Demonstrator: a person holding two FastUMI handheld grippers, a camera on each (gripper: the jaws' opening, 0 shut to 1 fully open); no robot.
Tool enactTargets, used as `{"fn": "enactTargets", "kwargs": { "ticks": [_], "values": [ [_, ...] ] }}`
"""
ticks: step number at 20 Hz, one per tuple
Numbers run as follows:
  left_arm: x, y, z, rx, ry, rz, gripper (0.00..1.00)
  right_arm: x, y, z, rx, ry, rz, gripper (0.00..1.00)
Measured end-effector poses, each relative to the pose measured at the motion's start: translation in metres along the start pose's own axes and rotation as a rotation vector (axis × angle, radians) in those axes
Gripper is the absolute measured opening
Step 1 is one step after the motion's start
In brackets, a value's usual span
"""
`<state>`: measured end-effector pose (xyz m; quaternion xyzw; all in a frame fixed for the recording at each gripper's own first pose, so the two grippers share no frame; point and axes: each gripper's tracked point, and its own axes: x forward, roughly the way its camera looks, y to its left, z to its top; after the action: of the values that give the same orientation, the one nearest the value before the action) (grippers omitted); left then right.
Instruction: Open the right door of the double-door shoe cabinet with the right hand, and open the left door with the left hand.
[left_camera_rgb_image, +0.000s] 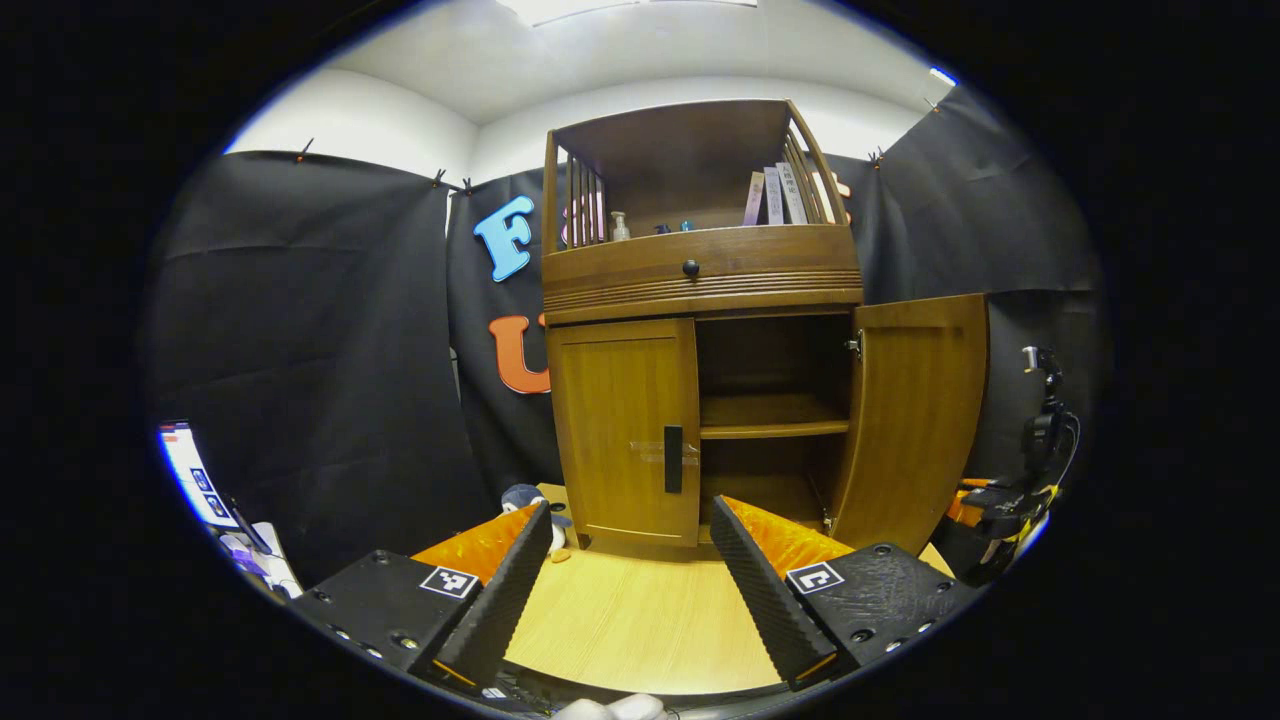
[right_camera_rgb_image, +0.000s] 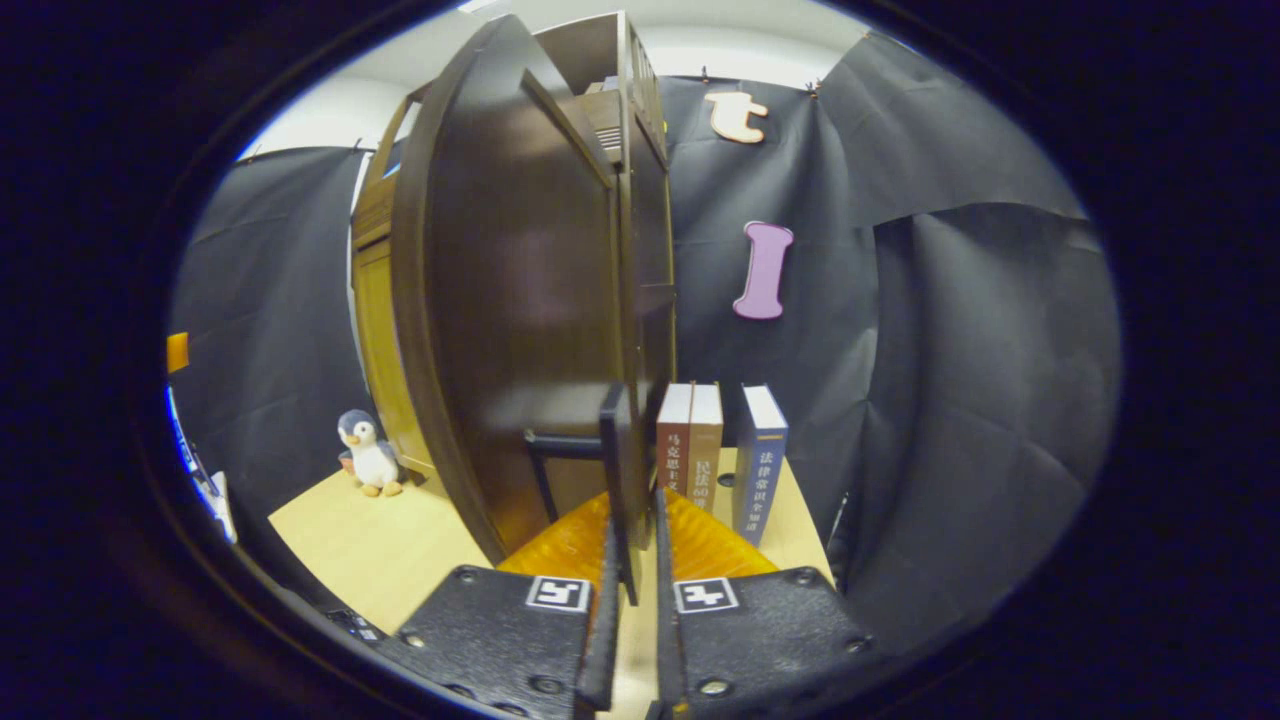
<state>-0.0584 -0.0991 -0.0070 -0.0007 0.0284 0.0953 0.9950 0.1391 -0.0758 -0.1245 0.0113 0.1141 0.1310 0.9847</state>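
My right gripper (right_camera_rgb_image: 632, 590) is pinched tight on the right door (right_camera_rgb_image: 510, 300) handle (right_camera_rgb_image: 615, 470) with that door swung wide, so now I should slide my wide-open, empty left gripper (left_camera_rgb_image: 630, 560) straight to the shut left door (left_camera_rgb_image: 625, 430) handle (left_camera_rgb_image: 673, 459) and squeeze it.

Lit from above by a ceiling panel (left_camera_rgb_image: 620, 8), glaring white at the top of the left gripper view. Sharp and evenly bright on the shoe cabinet (left_camera_rgb_image: 700, 330); deep shadow inside its open compartment. Strongly curved lines toward the edges in both views. In the right gripper view, dim and blurred on the close door (right_camera_rgb_image: 510, 300); sharper on the books (right_camera_rgb_image: 715, 455) at lower centre.
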Motion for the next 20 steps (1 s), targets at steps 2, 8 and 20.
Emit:
{"fn": "enactTargets", "kwargs": {
  "ticks": [2,8,20],
  "values": [
    [0.008,0.006,-0.002,-0.004,0.002,-0.015,0.96,-0.013,-0.01,0.001,0.012,-0.005,-0.031,0.41],
    [0.06,0.028,-0.011,0.014,0.004,-0.085,0.96,-0.071,-0.01,0.032,-0.076,-0.111,-0.186,0.75],
    [0.21,0.013,-0.04,0.001,-0.021,-0.293,0.96,-0.11,0.095,0.049,-0.047,-0.147,-0.364,1.0]
  ]
}}
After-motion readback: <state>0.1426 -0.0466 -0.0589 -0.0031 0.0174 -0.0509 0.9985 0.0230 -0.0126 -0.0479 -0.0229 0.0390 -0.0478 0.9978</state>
